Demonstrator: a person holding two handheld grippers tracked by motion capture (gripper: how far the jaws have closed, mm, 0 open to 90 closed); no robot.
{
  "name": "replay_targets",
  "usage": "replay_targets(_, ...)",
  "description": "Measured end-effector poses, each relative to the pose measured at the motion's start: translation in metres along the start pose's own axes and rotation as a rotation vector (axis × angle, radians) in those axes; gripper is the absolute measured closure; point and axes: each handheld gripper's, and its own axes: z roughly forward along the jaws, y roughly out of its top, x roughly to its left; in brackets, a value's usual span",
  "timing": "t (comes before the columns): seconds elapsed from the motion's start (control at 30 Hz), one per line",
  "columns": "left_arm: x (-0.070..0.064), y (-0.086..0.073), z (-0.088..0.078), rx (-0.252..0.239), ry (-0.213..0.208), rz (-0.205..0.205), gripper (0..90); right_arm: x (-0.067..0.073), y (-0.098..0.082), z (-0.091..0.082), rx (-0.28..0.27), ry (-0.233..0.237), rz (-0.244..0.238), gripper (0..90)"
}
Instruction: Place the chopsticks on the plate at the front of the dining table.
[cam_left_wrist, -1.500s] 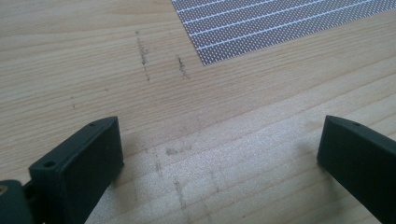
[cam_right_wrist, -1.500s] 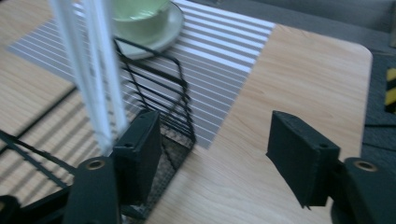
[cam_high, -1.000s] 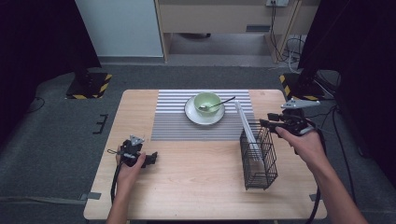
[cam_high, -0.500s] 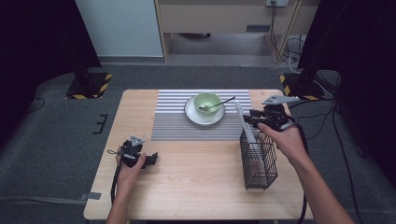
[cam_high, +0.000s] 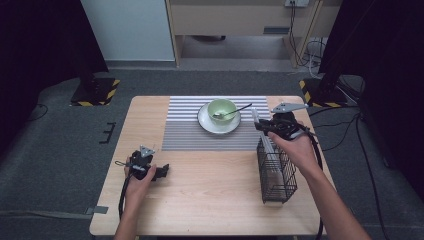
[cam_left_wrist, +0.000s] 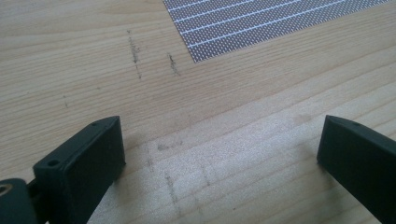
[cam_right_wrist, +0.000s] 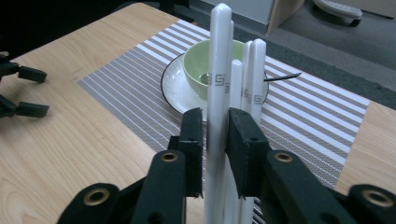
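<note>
On the wooden table (cam_high: 210, 200), a black wire basket (cam_high: 276, 170) stands near the right edge, holding white chopsticks (cam_right_wrist: 247, 93). The right gripper (cam_right_wrist: 215, 135) has just been closing and clamps 1 chopstick (cam_right_wrist: 219, 70). The left gripper (cam_left_wrist: 219, 149) rests wide near the left edge, gripping nothing.

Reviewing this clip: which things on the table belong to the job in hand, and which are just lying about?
In the job:
- right claw, closed on one white chopstick
- the other white chopsticks standing beside it
- black wire basket that holds them

Lying about:
- green bowl on a white plate, with a spoon in it
- striped placemat
- left claw, open, resting on the table
</note>
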Motion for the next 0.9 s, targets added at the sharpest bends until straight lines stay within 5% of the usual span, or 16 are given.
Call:
replay_targets(0.63,-0.007,0.005,-0.004,-0.015,-0.021,0.005,5.3,0.000,0.019,-0.021,-0.109,0.049,-0.006,84.0)
replay_targets(0.73,-0.016,0.021,-0.020,-0.088,-0.030,0.035,5.4,0.001,0.028,-0.032,-0.140,0.067,-0.018,84.0)
replay_targets(0.9,-0.035,0.048,-0.044,-0.192,-0.118,0.057,5.1,0.003,0.041,-0.055,-0.185,0.084,-0.041,84.0)
